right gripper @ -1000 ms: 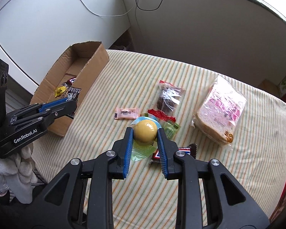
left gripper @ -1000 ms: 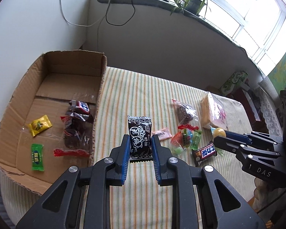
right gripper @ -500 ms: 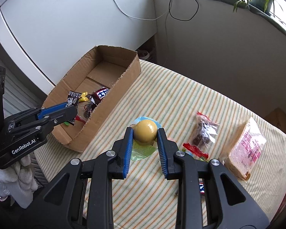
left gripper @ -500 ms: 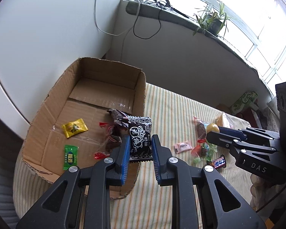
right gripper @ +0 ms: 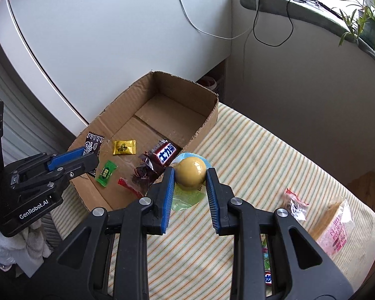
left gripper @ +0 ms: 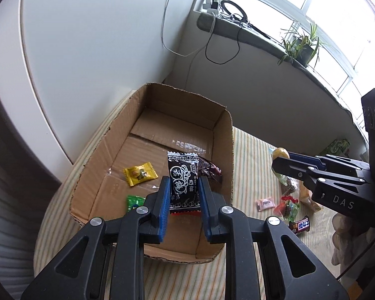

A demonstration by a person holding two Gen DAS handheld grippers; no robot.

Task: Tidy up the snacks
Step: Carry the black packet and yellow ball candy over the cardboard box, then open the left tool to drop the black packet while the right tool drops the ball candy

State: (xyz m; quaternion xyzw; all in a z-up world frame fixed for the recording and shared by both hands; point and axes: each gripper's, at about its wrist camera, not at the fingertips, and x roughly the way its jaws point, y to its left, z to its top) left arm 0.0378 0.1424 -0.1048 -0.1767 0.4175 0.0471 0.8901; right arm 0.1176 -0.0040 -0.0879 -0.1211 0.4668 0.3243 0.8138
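1. The left gripper is almost closed on a black plum candy packet; its two blue pads press the packet's sides and hold it upright above the cardboard box.
2. The right gripper is closed on a round yellow jelly cup, whose lid sticks out beyond the fingertips. It hangs over the near wall of the box, where the wall meets the striped tablecloth.
3. Inside the box, beyond the left gripper's fingertips, lie a yellow candy, a green candy partly hidden behind the left finger, and a dark red-brown snack bag.
4. In the right wrist view, a chocolate bar with a blue and white label rests on that dark bag inside the box, just left of the jelly cup.
5. To the right of the right gripper, on the cloth, lie a small clear bag with a red edge and a wrapped bread packet.
6. In the left wrist view, a pink candy and a second chocolate bar lie on the cloth under the right gripper.
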